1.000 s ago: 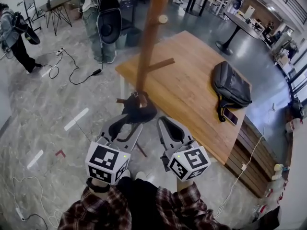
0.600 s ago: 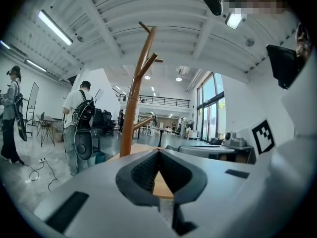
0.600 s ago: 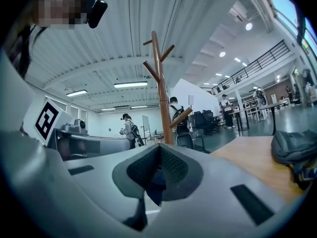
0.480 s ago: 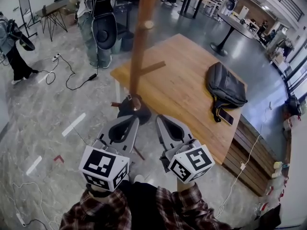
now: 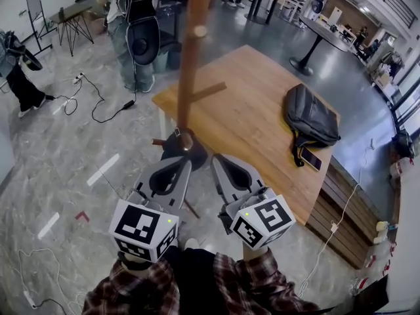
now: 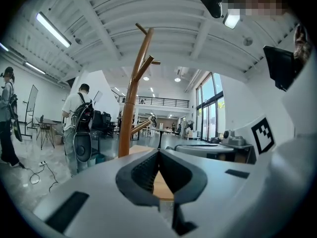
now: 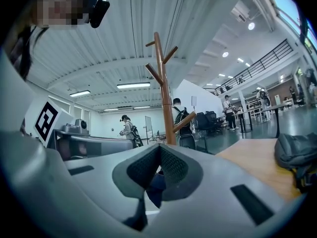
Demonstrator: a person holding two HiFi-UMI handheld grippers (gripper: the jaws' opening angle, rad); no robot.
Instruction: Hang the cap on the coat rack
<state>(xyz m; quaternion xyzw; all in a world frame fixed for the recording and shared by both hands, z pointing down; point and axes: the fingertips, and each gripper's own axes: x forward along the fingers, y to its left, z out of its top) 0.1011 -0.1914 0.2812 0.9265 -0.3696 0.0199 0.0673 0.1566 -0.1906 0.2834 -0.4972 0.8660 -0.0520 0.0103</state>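
I see L gripper (image 5: 185,165) & R gripper (image 5: 216,159), 2 total, both shut tight, empty. 1 coat rack (image 5: 189,64), 1 dark cap (image 5: 195,152) low by its pole, 1 backpack (image 5: 312,120) on 1 table (image 5: 249,126).

Open hall, polished grey stone floor (image 5: 59,156) with white tape marks (image 5: 104,169) and loose cables (image 5: 95,113). Wooden desk (image 5: 249,130) mid-room, round pedestal tables (image 5: 323,33) beyond it. White ribbed ceiling (image 6: 124,9) with strip lights (image 6: 52,29). Tall windows (image 6: 210,108) on one side, railed mezzanine (image 6: 163,102) at the far end.
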